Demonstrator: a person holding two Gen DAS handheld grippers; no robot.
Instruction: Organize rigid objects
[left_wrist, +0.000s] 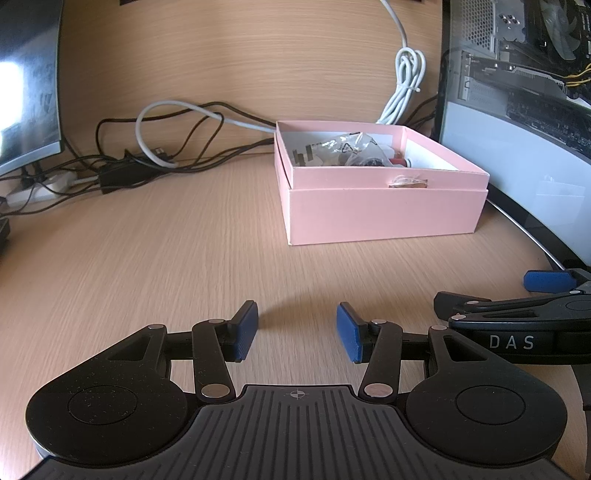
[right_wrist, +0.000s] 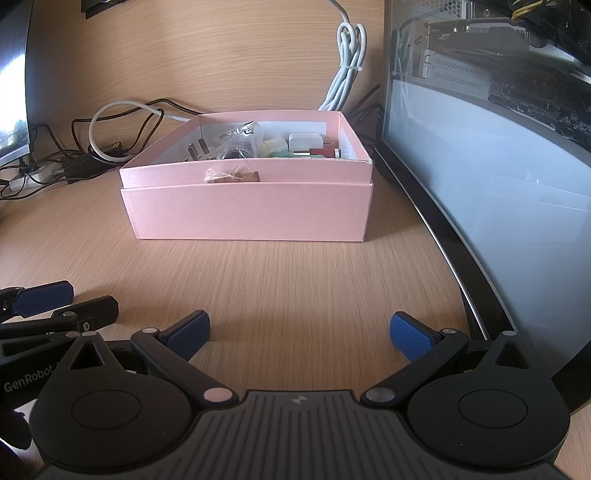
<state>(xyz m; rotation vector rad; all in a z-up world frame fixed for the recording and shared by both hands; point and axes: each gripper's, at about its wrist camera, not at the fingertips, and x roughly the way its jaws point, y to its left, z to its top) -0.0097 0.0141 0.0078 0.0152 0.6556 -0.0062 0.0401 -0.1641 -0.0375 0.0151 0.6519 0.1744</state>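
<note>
A pink cardboard box stands open on the wooden desk; it also shows in the right wrist view. Inside lie a clear plastic bag, a white plug adapter, a red and silver cylinder and other small items. My left gripper is open and empty, low over the desk, in front of and left of the box. My right gripper is open wide and empty, in front of the box. Each gripper shows at the edge of the other's view, side by side.
A glass-sided computer case stands right of the box. A monitor stands at far left. Tangled black and white cables and a power strip lie at the back. A bundled white cable hangs behind the box.
</note>
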